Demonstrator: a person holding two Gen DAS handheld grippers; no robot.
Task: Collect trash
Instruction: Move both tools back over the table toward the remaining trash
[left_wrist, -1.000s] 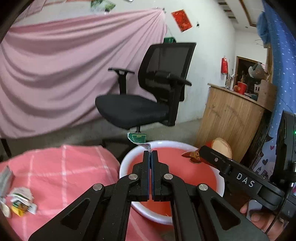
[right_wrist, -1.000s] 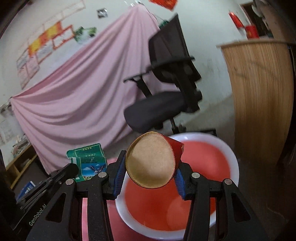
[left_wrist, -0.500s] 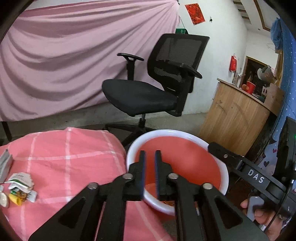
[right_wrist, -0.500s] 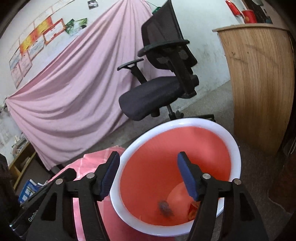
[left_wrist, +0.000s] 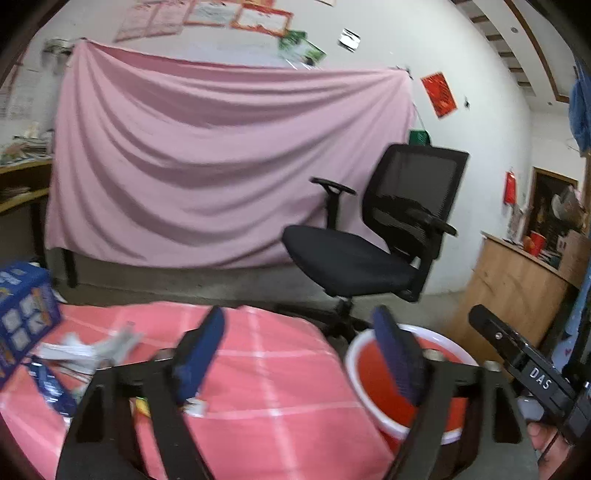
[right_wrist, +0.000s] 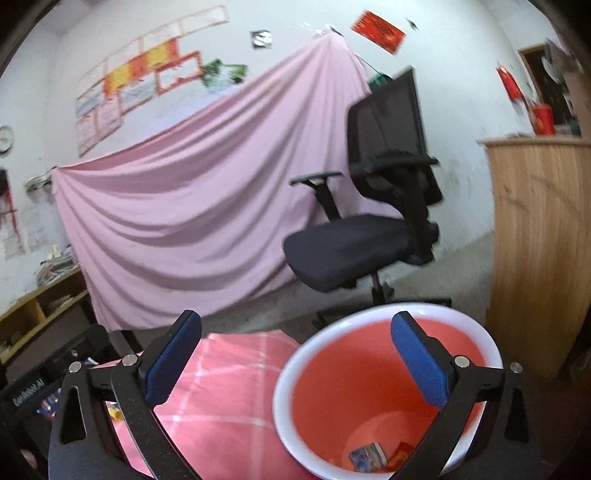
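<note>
Fingers (left_wrist: 201, 354) of the left gripper (left_wrist: 299, 356) are standing wide apart with nothing between them, the jaws having just been opening. In the left wrist view, the blue pads are hovering over the pink checked cloth (left_wrist: 273, 387). Scattered wrappers (left_wrist: 88, 349) are lying on that cloth at about 9 o'clock from the gripper, beside a blue box (left_wrist: 22, 314) at the frame's left edge. The red bin (left_wrist: 373, 373) is sitting at 3 o'clock, partly behind the right-hand finger. An office chair (left_wrist: 373, 236) is standing at 12 o'clock before a pink drape (left_wrist: 207, 166).

In the right wrist view, the right gripper (right_wrist: 295, 363) is likewise gaping wide and empty, its jaws having just been opening. Its right-hand pad is hanging over the red bin's white rim (right_wrist: 369, 314). Discarded trash (right_wrist: 367, 454) is resting on the bin floor at 5 o'clock.
</note>
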